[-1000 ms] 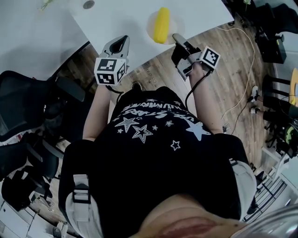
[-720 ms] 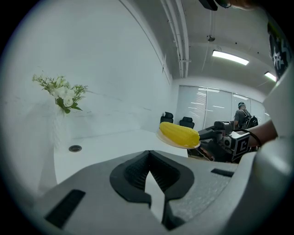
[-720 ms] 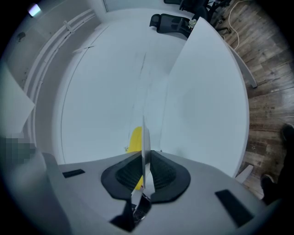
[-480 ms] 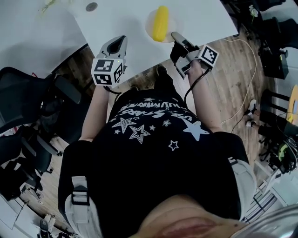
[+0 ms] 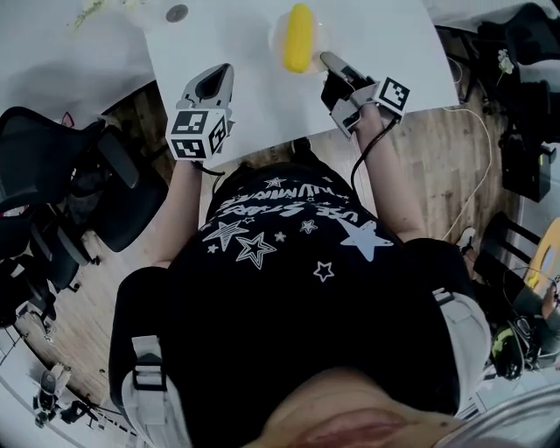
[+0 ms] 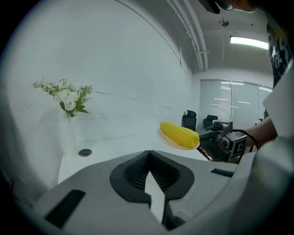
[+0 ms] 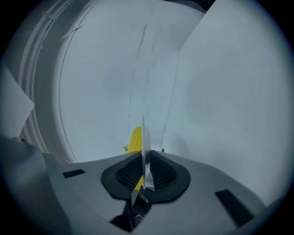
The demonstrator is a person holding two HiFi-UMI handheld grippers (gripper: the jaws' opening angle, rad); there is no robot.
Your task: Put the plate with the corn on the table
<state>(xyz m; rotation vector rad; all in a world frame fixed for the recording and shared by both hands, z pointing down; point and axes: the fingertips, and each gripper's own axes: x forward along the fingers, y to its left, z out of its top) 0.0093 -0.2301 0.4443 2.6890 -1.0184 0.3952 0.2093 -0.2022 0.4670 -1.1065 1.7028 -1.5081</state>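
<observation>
A yellow corn cob [image 5: 299, 37] lies on a small pale plate [image 5: 278, 39] over the white table [image 5: 262, 96]. My right gripper [image 5: 325, 59] is shut on the plate's near rim. In the right gripper view the rim [image 7: 144, 147] runs edge-on between the pads, with the corn [image 7: 135, 140] behind it. The left gripper view shows the plate [image 6: 166, 139] and corn [image 6: 179, 134] level, seemingly just above the table top, with the right gripper [image 6: 206, 137] beside them. My left gripper [image 5: 217, 77] hangs shut and empty over the table, left of the plate.
A clear vase of white flowers [image 6: 66, 98] stands at the table's far left, near a round grommet hole [image 5: 177, 13]. Black office chairs [image 5: 52, 175] crowd the left side. Cables [image 5: 472, 157] lie on the wooden floor at the right.
The person has stepped up to the table. Both grippers and the plate with the corn have moved from the table's near edge farther in over its top.
</observation>
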